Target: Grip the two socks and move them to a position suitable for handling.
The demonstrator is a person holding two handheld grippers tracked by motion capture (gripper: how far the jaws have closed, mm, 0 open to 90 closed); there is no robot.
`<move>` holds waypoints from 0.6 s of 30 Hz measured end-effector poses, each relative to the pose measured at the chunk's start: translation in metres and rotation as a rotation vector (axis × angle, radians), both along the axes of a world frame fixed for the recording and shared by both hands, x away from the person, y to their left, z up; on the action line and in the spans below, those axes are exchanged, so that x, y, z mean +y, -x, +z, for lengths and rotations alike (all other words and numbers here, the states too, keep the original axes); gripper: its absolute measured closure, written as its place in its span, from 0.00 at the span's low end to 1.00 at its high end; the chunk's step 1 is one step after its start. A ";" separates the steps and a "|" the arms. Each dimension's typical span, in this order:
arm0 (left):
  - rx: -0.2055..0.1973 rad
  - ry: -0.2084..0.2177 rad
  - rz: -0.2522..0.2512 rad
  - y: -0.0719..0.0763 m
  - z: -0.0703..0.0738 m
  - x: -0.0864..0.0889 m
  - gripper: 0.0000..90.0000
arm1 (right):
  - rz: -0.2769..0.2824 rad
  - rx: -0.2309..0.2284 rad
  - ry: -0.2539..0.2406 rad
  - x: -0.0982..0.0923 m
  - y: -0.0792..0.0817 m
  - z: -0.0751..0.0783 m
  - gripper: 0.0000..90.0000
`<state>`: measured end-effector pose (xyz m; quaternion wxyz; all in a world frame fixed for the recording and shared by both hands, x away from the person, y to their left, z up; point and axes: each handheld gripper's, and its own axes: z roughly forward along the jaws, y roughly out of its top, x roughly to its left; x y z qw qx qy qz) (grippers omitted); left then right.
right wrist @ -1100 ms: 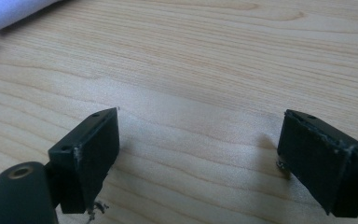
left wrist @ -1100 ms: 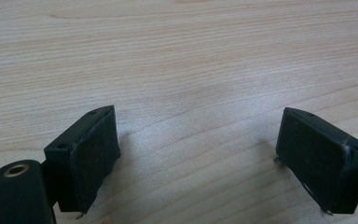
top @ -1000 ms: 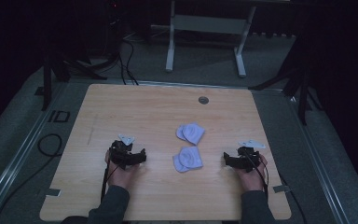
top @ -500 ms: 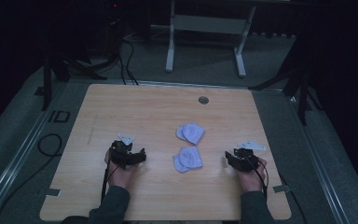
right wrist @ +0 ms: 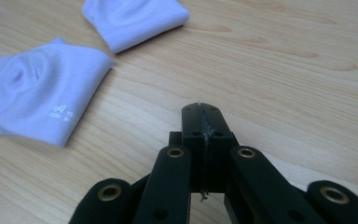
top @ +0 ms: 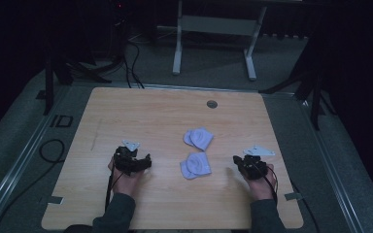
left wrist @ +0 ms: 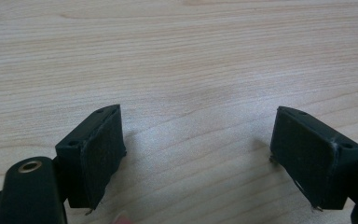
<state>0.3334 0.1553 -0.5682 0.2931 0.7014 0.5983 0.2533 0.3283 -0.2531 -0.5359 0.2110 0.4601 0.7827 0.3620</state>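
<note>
Above bare table (left wrist: 191,56): left gripper (left wrist: 196,154) fingers wide, empty; right gripper (right wrist: 201,114) fingers just closed, empty.

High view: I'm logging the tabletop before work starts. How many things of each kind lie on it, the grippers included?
Folded pale lilac cloth items, the far one and the near one: 2
Black two-jaw grippers, the left gripper and the right gripper: 2
Small round grey disc set in the wooden table: 1
Total: 5

Between the left gripper (top: 143,161) and the right gripper (top: 236,160) two folded cloths (top: 196,165) lay as the only obstacles. The far part of the desk (top: 145,109) was free, except a small round cap (top: 211,104).
</note>
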 end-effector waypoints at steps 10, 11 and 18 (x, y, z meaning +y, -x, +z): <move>0.000 0.000 0.000 0.000 0.000 0.000 0.19 | 0.073 0.007 0.066 0.028 0.001 0.000 1.00; 0.000 0.000 0.000 0.000 0.000 0.000 0.19 | 0.080 0.006 0.067 0.030 0.000 0.000 1.00; 0.000 0.000 0.000 0.000 0.000 0.000 0.19 | 0.128 0.013 0.079 0.046 0.002 -0.003 1.00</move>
